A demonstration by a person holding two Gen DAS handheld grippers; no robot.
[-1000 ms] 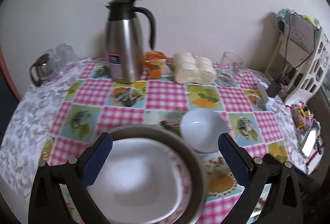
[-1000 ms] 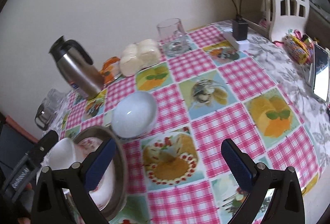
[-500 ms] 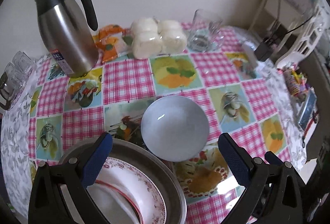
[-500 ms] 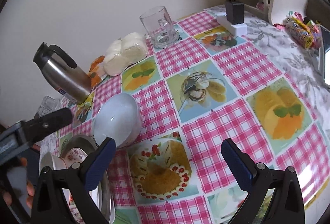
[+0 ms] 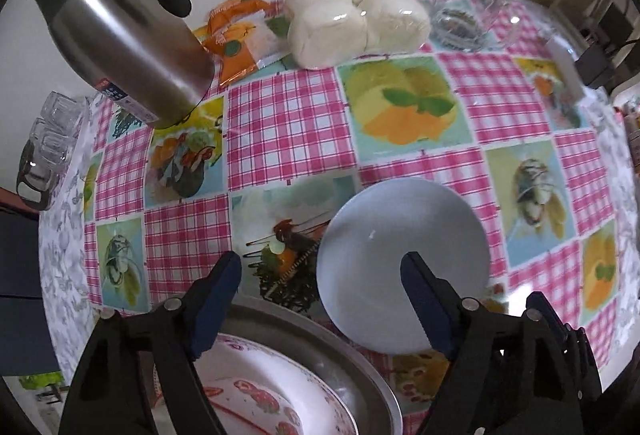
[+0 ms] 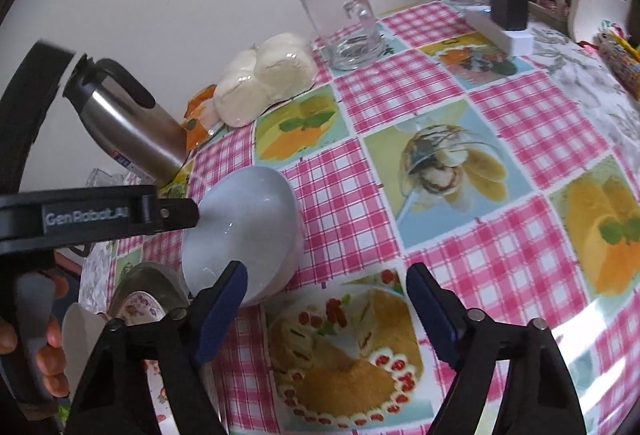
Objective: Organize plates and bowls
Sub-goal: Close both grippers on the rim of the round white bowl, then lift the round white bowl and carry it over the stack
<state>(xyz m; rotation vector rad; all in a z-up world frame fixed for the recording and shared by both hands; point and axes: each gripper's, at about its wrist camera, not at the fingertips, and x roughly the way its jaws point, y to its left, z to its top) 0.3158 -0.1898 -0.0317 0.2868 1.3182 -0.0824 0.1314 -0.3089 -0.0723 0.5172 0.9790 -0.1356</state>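
A pale blue bowl stands on the checked tablecloth; it also shows in the right wrist view. My left gripper is open above the bowl's left rim, with its right finger over the bowl's inside and its left finger outside. A metal pan holding a floral plate sits below it, at the near left. My right gripper is open and empty, just right of the bowl, low over the cloth. The left gripper's finger reaches over the bowl in the right wrist view.
A steel thermos jug stands at the back left, with an orange packet, wrapped white rolls and a glass mug along the wall. A white power strip with adapter and a white rack lie at the right.
My left gripper has moved forward and down over the bowl, and its fingers have narrowed. My right gripper has moved closer to the bowl and narrowed too.
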